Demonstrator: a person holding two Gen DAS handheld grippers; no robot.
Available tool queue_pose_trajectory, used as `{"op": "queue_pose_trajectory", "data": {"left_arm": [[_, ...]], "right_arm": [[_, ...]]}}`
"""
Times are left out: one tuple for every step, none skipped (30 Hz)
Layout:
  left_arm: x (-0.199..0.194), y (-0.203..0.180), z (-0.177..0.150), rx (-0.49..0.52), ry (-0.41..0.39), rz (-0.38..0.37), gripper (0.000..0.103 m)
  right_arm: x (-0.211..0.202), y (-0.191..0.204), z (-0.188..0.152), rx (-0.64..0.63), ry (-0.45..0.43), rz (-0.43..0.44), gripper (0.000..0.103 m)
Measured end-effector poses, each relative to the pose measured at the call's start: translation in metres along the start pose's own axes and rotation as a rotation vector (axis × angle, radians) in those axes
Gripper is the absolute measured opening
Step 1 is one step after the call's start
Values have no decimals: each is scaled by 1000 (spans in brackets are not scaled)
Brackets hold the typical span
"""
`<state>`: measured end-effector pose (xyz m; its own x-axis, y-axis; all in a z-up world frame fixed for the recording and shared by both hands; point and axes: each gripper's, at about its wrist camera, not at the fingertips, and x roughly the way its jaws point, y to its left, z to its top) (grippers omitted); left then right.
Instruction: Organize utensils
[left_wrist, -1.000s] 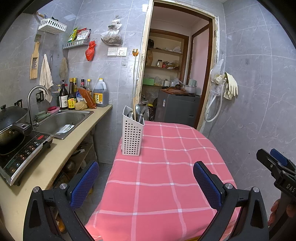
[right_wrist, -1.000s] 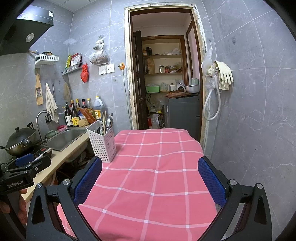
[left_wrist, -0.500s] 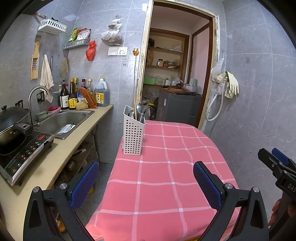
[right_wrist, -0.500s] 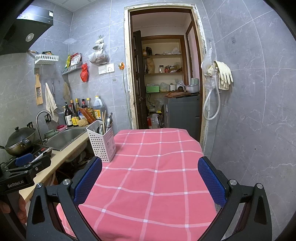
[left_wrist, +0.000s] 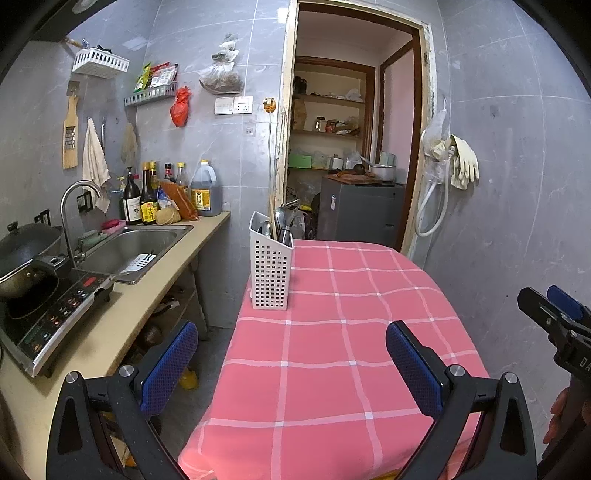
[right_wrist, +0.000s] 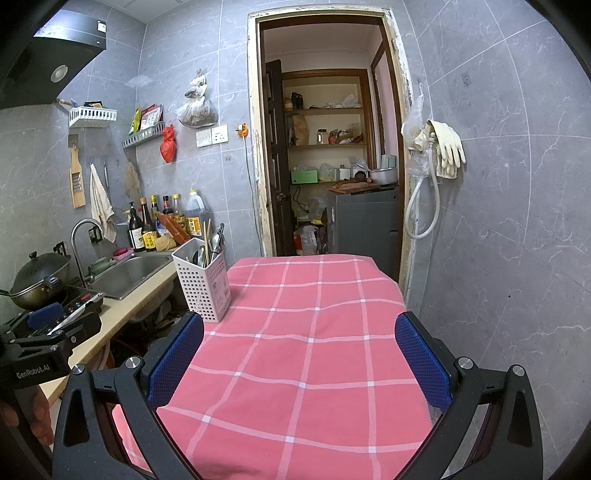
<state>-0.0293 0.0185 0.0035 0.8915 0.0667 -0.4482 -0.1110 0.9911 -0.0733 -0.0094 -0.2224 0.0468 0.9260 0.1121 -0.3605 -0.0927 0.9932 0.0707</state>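
Note:
A white perforated utensil holder (left_wrist: 270, 268) stands at the far left of the table with the pink checked cloth (left_wrist: 343, 332). It holds spoons, metal utensils and chopsticks (right_wrist: 210, 244); it also shows in the right wrist view (right_wrist: 202, 283). My left gripper (left_wrist: 291, 363) is open and empty, held over the table's near edge. My right gripper (right_wrist: 300, 363) is open and empty, also over the near part of the table. Each gripper shows at the edge of the other's view.
A counter (left_wrist: 122, 325) runs along the left with a sink (left_wrist: 129, 251), an induction cooker (left_wrist: 55, 314), a wok (left_wrist: 26, 251) and bottles (left_wrist: 147, 203). A doorway (left_wrist: 351, 155) opens behind the table. Rubber gloves (left_wrist: 461, 162) hang on the right wall.
Both views have shifted only slightly. The grippers stay open and empty, and the utensil holder has not moved.

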Motion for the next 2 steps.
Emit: {"op": "queue_pose_trajectory", "data": {"left_arm": [[1,0,0,1,2,0,103],[0,1,0,2,3,1,103]], "right_arm": [[0,-1,0,0,1,0,102],[0,-1,0,0,1,0,102]]}}
